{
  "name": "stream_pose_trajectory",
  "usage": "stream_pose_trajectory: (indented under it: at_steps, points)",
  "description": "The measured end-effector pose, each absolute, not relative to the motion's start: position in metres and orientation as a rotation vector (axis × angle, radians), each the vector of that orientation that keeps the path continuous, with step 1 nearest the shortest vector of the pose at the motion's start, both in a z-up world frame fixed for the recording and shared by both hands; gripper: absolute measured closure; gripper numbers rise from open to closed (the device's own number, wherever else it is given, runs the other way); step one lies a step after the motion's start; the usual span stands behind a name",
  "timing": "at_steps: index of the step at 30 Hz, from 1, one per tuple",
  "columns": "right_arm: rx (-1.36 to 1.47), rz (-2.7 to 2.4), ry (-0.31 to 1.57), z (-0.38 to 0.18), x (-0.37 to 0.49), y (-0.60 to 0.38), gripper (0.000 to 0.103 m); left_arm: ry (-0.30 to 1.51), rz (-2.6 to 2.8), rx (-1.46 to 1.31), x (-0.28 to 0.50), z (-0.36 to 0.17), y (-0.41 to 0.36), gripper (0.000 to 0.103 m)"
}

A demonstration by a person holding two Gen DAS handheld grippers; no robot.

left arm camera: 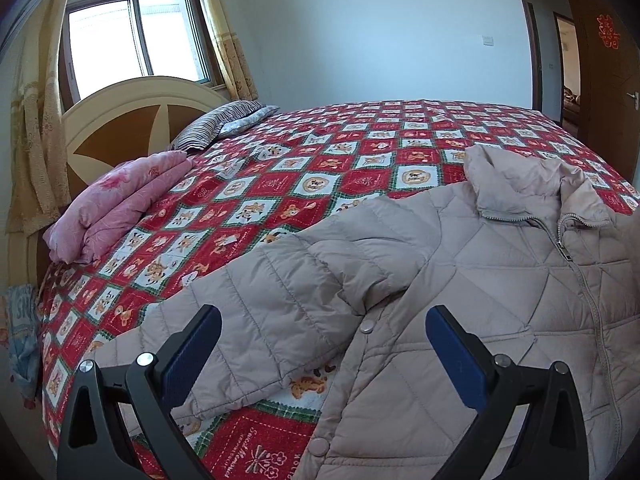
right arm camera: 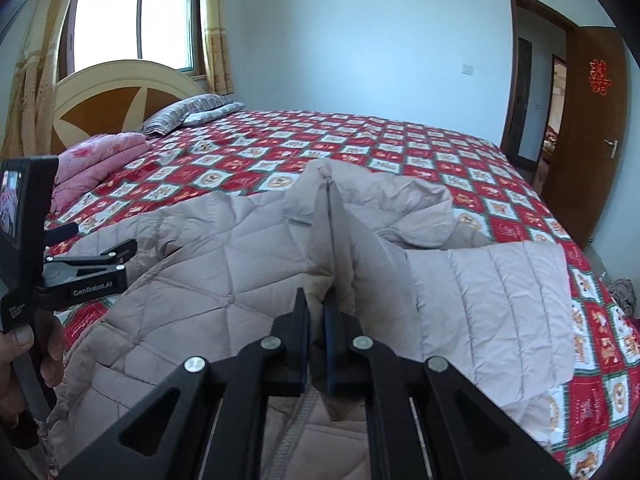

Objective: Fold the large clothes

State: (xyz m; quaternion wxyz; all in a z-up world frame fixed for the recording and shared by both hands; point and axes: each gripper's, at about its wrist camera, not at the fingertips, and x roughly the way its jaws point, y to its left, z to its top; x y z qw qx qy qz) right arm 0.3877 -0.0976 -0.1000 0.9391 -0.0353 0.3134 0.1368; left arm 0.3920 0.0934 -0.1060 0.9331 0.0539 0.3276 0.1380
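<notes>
Two grippers over one beige quilted jacket (left arm camera: pixel 460 280), spread zip-side up on the near part of the red patchwork bedspread (left arm camera: pixel 300 152). All places given from the jacket.

Left gripper (left arm camera: pixel 324 344): released, blue pads wide apart, nothing between them. It hangs above the jacket's sleeve (left arm camera: pixel 280 300), near the snap-buttoned front edge. In the right wrist view the same tool shows at the jacket's left margin, held by a hand (right arm camera: pixel 24 360).

Right gripper (right arm camera: pixel 318 320): clenched on a raised ridge of jacket fabric (right arm camera: pixel 340 240), pinched between the pads; the cloth stands up in a fold. Just right of that ridge lies the other sleeve (right arm camera: pixel 492 300), flat.

Beyond the jacket's collar (left arm camera: pixel 520 184): open bedspread. Far left of the jacket: folded pink quilt (left arm camera: pixel 116 208), striped pillow (left arm camera: pixel 216 124), headboard (left arm camera: pixel 132 120). Far right: brown door (right arm camera: pixel 588 128).
</notes>
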Motion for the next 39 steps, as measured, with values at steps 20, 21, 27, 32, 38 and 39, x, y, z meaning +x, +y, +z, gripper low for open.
stream_pose_trajectory:
  at_steps: [20,21,27,32,38,39]
  points:
    - [0.025,0.240,0.653,-0.106,0.339,-0.174,0.031,0.646,0.183,0.169,0.387,-0.090,0.022,0.001]
    - [0.036,0.188,0.660,-0.108,0.340,-0.188,0.031,0.639,0.163,0.179,0.386,-0.090,0.008,0.001]
    - [0.148,0.036,0.711,-0.120,0.342,-0.247,0.031,0.629,0.147,0.392,0.394,-0.118,-0.069,0.001]
    - [0.190,-0.058,0.708,-0.117,0.341,-0.291,0.031,0.663,0.287,0.586,0.406,-0.161,-0.060,0.001]
    - [0.264,-0.114,0.696,-0.117,0.359,-0.325,0.031,0.746,0.315,0.480,0.415,-0.165,-0.015,0.001]
    - [0.264,-0.114,0.696,-0.117,0.364,-0.326,0.031,0.754,0.314,0.454,0.415,-0.161,-0.011,0.001]
